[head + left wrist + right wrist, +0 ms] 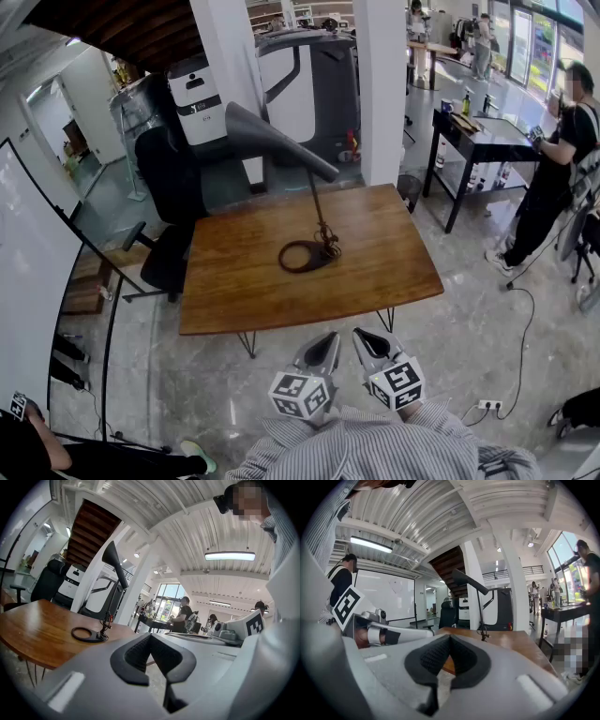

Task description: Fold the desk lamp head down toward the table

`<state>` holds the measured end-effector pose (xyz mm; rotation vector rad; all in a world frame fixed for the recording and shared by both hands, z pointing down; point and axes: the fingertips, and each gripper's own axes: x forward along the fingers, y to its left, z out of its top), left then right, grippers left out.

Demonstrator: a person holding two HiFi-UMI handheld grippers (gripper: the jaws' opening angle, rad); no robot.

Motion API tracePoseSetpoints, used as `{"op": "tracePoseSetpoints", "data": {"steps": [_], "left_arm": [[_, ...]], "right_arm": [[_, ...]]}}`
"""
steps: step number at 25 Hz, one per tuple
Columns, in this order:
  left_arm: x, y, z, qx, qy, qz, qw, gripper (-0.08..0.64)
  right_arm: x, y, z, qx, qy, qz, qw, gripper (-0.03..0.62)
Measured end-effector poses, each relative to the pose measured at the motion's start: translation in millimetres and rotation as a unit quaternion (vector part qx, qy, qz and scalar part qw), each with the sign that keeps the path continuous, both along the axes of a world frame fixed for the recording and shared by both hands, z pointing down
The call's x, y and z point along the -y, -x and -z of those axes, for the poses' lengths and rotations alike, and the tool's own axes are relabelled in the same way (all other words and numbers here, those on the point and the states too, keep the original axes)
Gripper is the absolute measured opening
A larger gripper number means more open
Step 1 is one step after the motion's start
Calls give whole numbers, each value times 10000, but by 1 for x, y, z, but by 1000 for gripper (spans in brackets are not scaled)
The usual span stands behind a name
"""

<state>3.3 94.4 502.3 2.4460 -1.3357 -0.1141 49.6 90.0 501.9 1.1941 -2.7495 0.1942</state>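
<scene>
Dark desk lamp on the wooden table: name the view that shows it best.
Head view: the dark desk lamp shows whole from above, raised cone head, thin stem, ring base on the wooden table. Left gripper view: small, side-on, all parts. Right gripper view: head and stem, base unclear.

1. My left gripper (330,339) and right gripper (361,336), both with jaws together, hang side by side off the near edge of the table (234,300), over floor.
2. From there to the lamp's base ring (302,256): bare wood, with open passage left and right of the ring.
3. The thin stem (316,202) rises at the ring's right. The lamp head (277,139) juts leftward above the far edge.
4. Far side tight: office chair (169,187) at the left corner below the head, white pillar (382,94) just behind the right.
</scene>
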Motion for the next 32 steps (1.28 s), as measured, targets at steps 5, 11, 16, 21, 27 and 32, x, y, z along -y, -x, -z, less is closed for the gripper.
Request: {"op": "tracePoseSetpoints", "data": {"steps": [5,11,16,21,27,32], "left_arm": [[5,-9,1,66,-45,-1,10000,6],[8,-7,-3,71,-30,61,10000,6],[11,-5,-5,75,13,52,10000,6],[16,-4,-6,74,14,70,9999,6],[20,-10,-9,42,66,62,10000,6],[24,-11,-11,-221,128,108,9996,6]], "right_arm": [[10,-11,-2,-14,-16,-47,10000,0],[9,0,-4,-27,-30,133,9999,0],[10,5,-2,-75,-74,166,9998,0],[14,5,-6,-135,-56,165,9998,0],[18,-4,-8,-118,-2,120,9999,0],[17,-6,-4,-86,-176,258,9995,0]]}}
